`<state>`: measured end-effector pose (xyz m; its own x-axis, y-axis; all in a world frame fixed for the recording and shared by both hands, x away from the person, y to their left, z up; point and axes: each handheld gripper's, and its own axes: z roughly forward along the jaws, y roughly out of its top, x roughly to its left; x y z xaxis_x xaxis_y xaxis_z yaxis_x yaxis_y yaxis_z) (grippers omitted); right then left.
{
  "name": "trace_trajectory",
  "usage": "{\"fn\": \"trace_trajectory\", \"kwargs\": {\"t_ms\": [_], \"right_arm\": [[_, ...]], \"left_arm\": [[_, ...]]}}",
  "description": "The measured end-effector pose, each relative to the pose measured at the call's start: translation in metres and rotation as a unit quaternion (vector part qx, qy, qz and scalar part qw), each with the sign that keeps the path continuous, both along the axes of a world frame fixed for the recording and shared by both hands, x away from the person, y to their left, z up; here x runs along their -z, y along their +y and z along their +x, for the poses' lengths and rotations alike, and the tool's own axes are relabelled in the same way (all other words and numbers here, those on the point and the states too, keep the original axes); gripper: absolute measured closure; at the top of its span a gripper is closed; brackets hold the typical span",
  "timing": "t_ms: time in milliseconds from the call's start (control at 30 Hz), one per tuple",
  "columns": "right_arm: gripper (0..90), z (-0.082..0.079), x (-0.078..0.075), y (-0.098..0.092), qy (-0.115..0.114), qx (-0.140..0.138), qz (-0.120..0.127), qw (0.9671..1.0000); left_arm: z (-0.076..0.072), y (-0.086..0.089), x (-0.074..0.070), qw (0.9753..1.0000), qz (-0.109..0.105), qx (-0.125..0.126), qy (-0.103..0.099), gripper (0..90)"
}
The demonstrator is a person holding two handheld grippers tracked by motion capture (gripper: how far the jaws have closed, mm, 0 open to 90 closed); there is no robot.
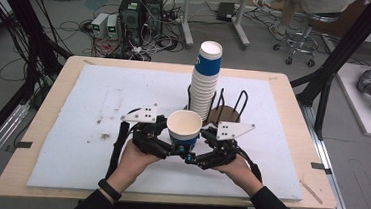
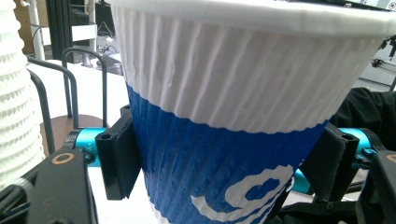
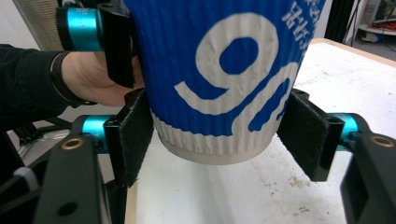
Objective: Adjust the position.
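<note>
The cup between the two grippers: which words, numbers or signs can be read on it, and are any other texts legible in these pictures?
"90": large white figures on the blue band of the cup, as they read in the right gripper view; they may be part of a logo.
Small white print at the cup's upper right edge in that view: too blurred to read.
White curved mark low on the cup in the left gripper view: cut off, not readable.
Stack of cups: no legible text.

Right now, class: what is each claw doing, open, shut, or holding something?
Left claw: shut on the cup, pads on its blue band.
Right claw: shut on the cup, near its base.
</note>
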<state>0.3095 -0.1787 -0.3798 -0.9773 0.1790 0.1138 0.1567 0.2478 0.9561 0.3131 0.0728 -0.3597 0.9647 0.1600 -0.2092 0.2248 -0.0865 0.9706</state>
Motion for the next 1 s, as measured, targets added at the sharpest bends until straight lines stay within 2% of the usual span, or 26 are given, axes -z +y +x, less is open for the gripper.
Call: {"fn": "trace_trajectory", "kwargs": {"t_ms": [267, 400, 600, 800, 900, 1000], "right_arm": [[30.7, 0.0, 0.001, -0.001, 0.005, -0.005, -0.005, 1.0], [30.7, -0.002, 0.001, -0.002, 0.004, -0.007, 0.0, 1.0], [30.7, -0.003, 0.001, -0.003, 0.002, -0.011, 0.005, 0.9999], [30.7, -0.001, -0.002, -0.009, 0.001, -0.003, 0.019, 0.9998], [30.8, 0.001, -0.001, -0.009, 0.006, 0.001, 0.016, 0.9999], [30.8, 0.001, -0.001, -0.01, 0.004, 0.003, 0.015, 0.9999]], "left_arm": [[-0.001, -0.003, 0.001, 1.0, 0.008, 0.002, -0.002, 22.9], [-0.002, -0.006, 0.002, 0.9999, 0.012, 0.004, -0.003, 17.2], [-0.002, -0.008, -0.001, 0.9997, 0.024, 0.01, -0.004, 17.1], [0.002, -0.003, -0.007, 0.9997, 0.022, 0.002, -0.012, 17.0], [0.005, -0.002, -0.006, 0.9997, 0.025, 0.0, -0.007, 16.4], [0.005, -0.003, -0.006, 0.9998, 0.018, 0.002, -0.002, 16.3]]}}
